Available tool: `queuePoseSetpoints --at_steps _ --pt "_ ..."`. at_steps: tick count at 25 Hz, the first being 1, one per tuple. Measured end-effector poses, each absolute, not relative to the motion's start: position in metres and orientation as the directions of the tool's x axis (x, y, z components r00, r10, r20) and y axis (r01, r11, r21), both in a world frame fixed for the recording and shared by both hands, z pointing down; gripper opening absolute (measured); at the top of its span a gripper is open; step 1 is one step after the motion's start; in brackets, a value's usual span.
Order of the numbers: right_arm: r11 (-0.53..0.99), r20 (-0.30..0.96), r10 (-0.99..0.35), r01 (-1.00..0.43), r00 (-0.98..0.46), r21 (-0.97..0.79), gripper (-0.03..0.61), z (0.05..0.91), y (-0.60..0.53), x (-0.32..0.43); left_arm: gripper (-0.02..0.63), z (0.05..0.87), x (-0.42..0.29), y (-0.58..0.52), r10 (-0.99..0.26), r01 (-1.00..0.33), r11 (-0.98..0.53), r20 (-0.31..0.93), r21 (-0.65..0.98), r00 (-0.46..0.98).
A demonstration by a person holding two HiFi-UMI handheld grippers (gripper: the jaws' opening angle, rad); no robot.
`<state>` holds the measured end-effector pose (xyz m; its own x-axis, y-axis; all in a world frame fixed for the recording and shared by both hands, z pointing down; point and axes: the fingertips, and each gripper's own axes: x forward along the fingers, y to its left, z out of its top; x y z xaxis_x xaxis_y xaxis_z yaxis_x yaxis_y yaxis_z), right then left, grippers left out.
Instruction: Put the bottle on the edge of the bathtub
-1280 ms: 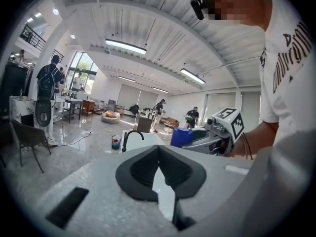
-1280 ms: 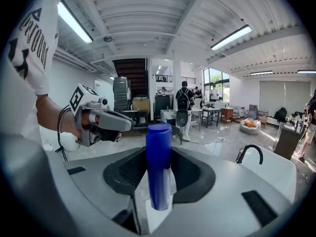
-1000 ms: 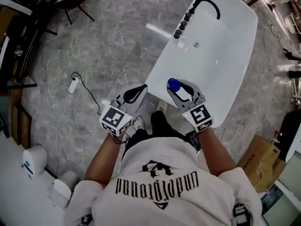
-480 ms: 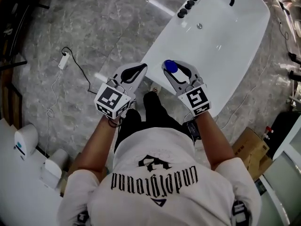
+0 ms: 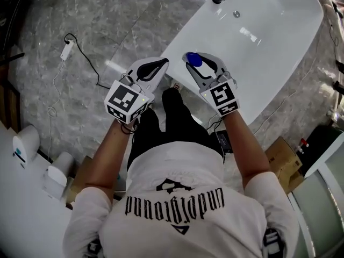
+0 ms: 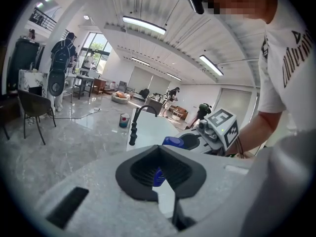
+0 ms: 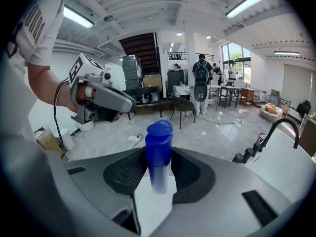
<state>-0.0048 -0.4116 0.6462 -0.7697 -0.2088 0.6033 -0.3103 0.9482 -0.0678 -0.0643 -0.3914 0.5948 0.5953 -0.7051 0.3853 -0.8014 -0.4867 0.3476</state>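
– Grey marble floor (image 5: 107, 26) ran all round, and the white bathtub (image 5: 258, 63) stood in front of the person, correct?
– Correct. The blue bottle (image 7: 158, 152) stood upright between the pads of the right tool (image 5: 200, 64), which were clamped on its sides below the cap.
– Where was it against the tub?
– From the head view it showed over the tub's near end, held off the rim.
– And the left tool (image 5: 153, 67)?
– Its jaws were together with nothing in them, just beside the right one.
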Motion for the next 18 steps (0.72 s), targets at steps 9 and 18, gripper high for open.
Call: queuePoseSetpoints --at_steps 9,18 --pt "0.955 0.643 -0.178 -0.287 -0.745 -0.069 0.155 0.713 -0.436 -0.018 0.015 0.652 -0.075 -0.412 -0.680 -0.804 -0.462 0.432 0.375 0.592" --pt "0.958 0.669 -0.169 -0.281 -0.724 -0.062 0.155 0.764 -0.462 -0.029 0.015 0.693 -0.082 -0.427 -0.672 -0.807 -0.424 0.454 0.411 0.585"
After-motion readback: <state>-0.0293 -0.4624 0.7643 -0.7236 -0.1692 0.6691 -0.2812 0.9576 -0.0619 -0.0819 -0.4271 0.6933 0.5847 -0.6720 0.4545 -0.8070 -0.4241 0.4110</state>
